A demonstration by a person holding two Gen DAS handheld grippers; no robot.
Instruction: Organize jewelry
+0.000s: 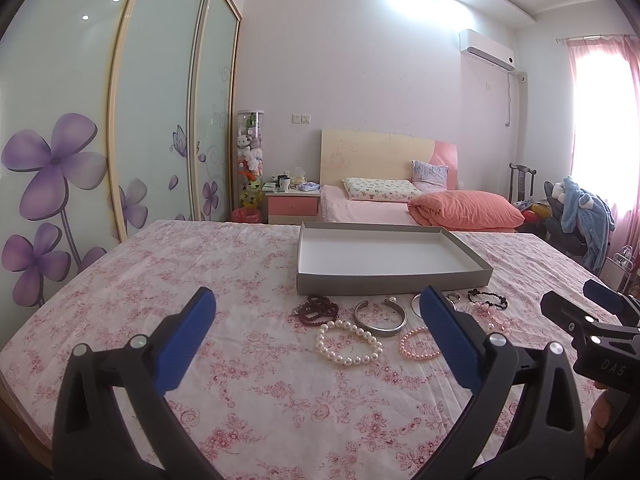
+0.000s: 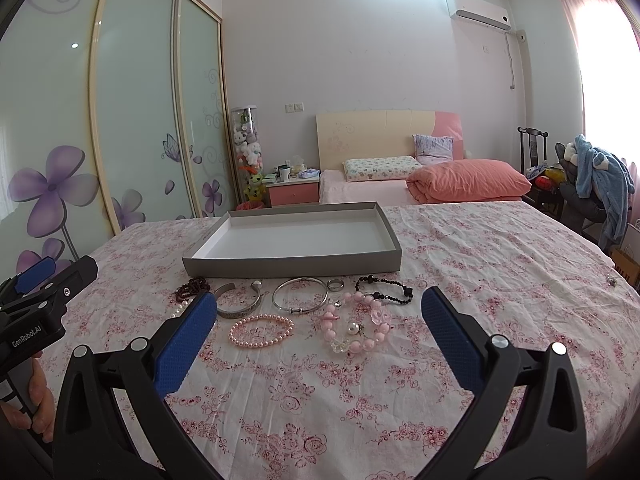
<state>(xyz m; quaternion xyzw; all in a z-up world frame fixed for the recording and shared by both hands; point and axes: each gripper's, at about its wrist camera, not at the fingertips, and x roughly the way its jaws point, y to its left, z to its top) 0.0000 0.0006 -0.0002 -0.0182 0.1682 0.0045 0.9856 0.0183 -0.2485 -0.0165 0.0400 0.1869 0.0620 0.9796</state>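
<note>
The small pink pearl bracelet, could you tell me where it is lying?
In the right wrist view the small pink pearl bracelet lies left of centre on the tablecloth, just below the thin silver bangle.

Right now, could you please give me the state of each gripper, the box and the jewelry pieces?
left gripper: open, holding nothing.
right gripper: open, holding nothing.
grey box: lidless, empty.
white pearl bracelet: flat on the cloth, outside the box.
silver cuff: on the cloth, outside the box.
thin silver bangle: flat, outside the box.
black bead bracelet: loose, outside the box.
</note>
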